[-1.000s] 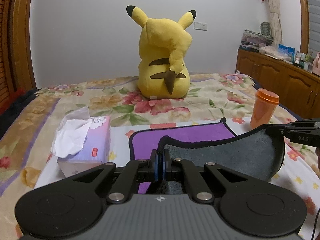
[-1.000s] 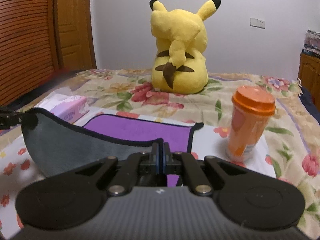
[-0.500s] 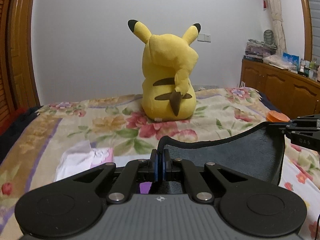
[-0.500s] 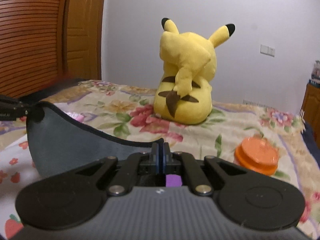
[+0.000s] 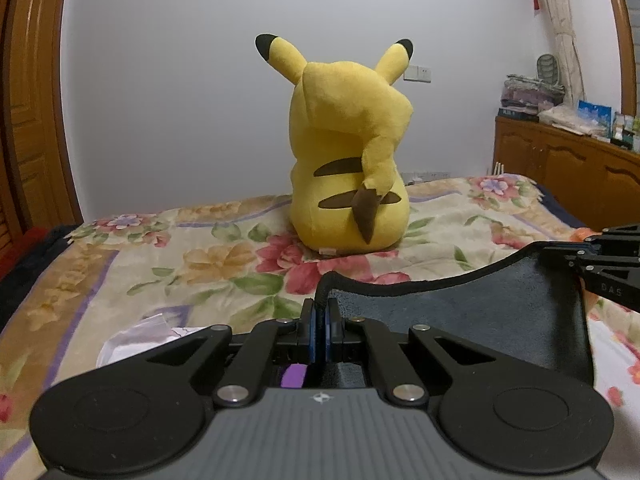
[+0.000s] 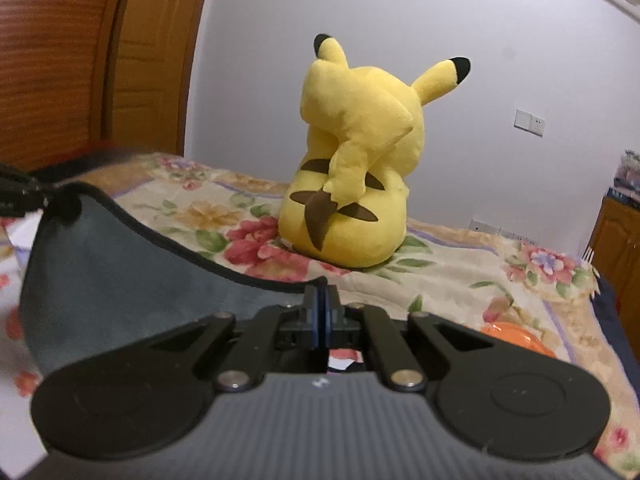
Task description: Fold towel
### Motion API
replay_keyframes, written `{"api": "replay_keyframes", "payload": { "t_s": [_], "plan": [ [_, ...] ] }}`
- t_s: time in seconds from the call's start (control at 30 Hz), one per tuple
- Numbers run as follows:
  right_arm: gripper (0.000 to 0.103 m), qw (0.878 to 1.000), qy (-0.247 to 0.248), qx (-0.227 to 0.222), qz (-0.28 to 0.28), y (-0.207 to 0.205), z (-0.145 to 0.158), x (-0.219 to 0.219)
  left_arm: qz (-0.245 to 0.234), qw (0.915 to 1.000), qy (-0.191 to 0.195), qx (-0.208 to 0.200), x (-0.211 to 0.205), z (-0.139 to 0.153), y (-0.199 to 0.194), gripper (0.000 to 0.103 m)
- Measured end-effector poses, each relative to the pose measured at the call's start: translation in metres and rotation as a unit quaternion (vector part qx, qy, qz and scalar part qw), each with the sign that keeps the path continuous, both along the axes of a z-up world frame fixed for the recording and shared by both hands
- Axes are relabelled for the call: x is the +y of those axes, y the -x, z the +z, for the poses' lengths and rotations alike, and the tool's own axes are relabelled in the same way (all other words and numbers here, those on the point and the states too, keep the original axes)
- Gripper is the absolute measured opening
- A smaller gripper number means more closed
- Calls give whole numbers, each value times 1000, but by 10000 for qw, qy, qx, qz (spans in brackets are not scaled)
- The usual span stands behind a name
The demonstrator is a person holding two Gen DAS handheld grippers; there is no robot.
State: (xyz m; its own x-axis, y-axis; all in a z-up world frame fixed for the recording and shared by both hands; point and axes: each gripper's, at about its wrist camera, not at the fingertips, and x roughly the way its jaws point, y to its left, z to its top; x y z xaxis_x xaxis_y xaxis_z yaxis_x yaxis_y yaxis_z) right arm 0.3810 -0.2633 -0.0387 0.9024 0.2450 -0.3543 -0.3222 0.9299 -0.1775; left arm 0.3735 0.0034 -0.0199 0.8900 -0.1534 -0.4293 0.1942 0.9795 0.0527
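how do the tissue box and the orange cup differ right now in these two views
The tissue box shows only in the left wrist view, pale with white tissue, low on the left. The orange cup shows only in the right wrist view, bright orange, low on the right. Both sit on the floral bedspread, partly hidden behind a gripper body, on opposite sides of the lifted towel.

Obstacle: large yellow plush Pikachu toy (image 5: pixel 348 160) seated mid-bed, directly ahead. Open passage: floral quilted bedspread (image 5: pixel 208 256) between toy and grippers. Low obstacles: white crumpled tissue (image 5: pixel 140 338) near left; orange plastic cup lid (image 6: pixel 516 338) near right.
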Motion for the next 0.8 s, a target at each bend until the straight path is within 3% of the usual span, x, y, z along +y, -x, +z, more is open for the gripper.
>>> {"api": "replay_keyframes", "payload": {
  "t_s": [0.47,0.8],
  "plan": [
    [4,9996,-59,206,-188,-38,-42,-1,97,9991,-125,405,-2,-50,-62,8],
    [4,9973,125,693,-187,-58,-67,5,186,9960,-293,828,-8,-78,-82,9]
  ]
}}
